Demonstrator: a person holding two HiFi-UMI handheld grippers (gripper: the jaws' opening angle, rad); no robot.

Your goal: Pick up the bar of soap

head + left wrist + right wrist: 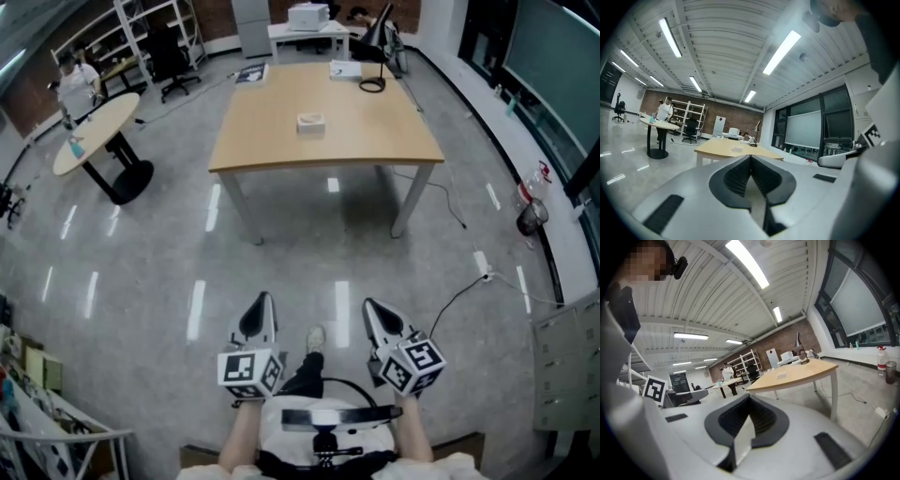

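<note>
Left gripper, right gripper, both closed on nothing, bar of soap far off on wooden table, any print too small to read.

Pale bar of soap flat on table

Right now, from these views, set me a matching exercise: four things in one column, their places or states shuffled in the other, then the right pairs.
Things
1. bar of soap
2. desk lamp
3. round table
4. right hand-held gripper

Places or states
A. shut, holding nothing
B. far right corner of the wooden table
C. near the middle of the wooden table
D. off to the left, apart from the wooden table

Pairs: 1-C, 2-B, 3-D, 4-A
</note>
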